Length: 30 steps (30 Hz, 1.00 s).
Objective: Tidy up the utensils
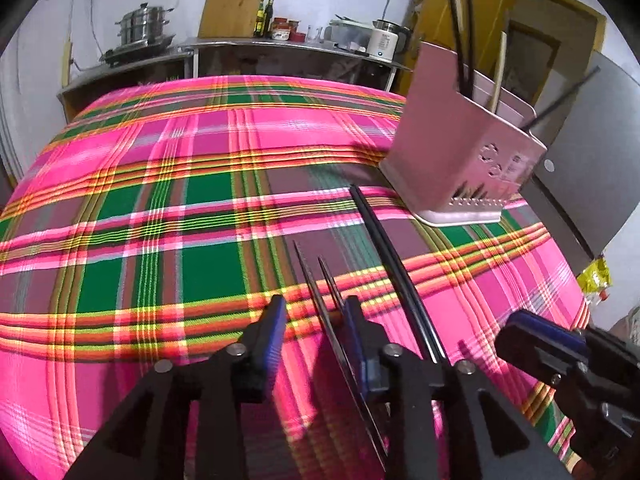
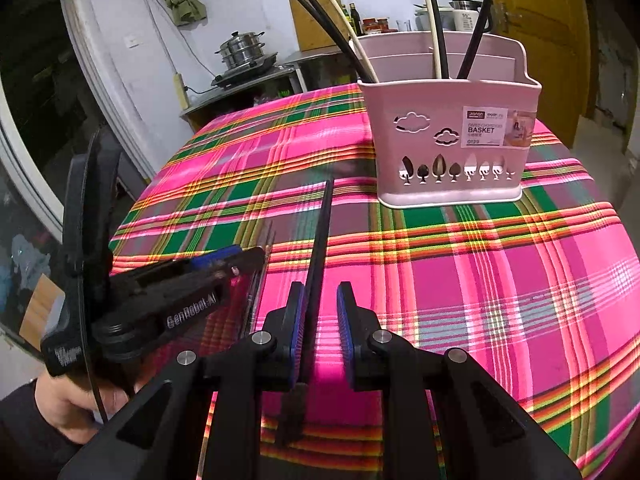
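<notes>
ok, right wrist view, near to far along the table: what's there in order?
Right gripper with its jaws apart around the black chopsticks → bare pink-and-green plaid tablecloth → pink plastic utensil basket holding upright black and cream chopsticks → steel counter with the stacked steel steamer pot at the back wall.

Open left tongs around thin chopsticks

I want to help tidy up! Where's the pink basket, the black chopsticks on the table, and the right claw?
pink basket [image 2: 448, 136]: right wrist view, front wall.
black chopsticks [image 2: 320, 240]: right wrist view, mid-shaft.
right claw [image 2: 322, 300]: right wrist view, between its fingertips.
</notes>
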Motion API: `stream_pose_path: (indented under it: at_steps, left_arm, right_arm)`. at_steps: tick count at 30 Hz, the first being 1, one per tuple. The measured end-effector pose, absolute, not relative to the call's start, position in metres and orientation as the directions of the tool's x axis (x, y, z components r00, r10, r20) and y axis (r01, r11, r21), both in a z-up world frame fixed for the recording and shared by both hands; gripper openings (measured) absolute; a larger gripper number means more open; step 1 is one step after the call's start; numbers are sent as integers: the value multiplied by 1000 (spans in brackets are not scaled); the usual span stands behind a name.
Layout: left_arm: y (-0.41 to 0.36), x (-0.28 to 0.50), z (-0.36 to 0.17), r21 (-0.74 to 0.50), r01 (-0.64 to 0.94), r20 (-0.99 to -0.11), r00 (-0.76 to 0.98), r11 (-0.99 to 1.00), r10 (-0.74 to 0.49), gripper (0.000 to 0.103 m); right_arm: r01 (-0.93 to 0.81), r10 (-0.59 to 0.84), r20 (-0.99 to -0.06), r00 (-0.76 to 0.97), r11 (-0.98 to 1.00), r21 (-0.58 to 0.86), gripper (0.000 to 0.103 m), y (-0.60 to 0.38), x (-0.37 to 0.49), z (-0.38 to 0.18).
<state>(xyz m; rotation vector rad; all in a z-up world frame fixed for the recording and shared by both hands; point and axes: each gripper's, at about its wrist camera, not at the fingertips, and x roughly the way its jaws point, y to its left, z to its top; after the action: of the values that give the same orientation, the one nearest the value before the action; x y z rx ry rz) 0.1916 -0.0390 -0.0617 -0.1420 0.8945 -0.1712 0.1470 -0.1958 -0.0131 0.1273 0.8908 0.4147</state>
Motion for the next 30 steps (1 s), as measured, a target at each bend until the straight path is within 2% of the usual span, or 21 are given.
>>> stream_pose_path:
  at_steps: [5, 7, 10, 14, 25, 30]
  left_arm:
    - [-36, 193, -62, -195, 87, -761, 615, 977, -207, 31]
    - [-36, 191, -62, -168, 92, -762, 620, 981, -189, 27]
    - [-33, 188, -63, -141, 90, -768, 619, 986, -166, 12]
    - [-12, 182, -63, -168, 88, -772, 608, 982, -187, 6]
    - [58, 161, -62, -217, -12, -780, 603, 976, -166, 6]
    - [66, 168, -62, -242, -32, -786, 592, 970, -177, 6]
  right_arm:
    - [-296, 398, -728, 558, 915, 274, 17, -196, 145, -13]
    - [-293, 396, -727, 561, 916, 273, 17, -197, 144, -13]
    - [-289, 396, -727, 561, 917, 276, 17, -198, 143, -13]
    - [-298, 401, -726, 559, 914, 276, 17, -195, 143, -12]
    - [-373, 435, -743, 508, 889, 266, 17, -152, 162, -21]
    - [-393, 426, -767, 480, 886, 247, 17, -132, 180, -33]
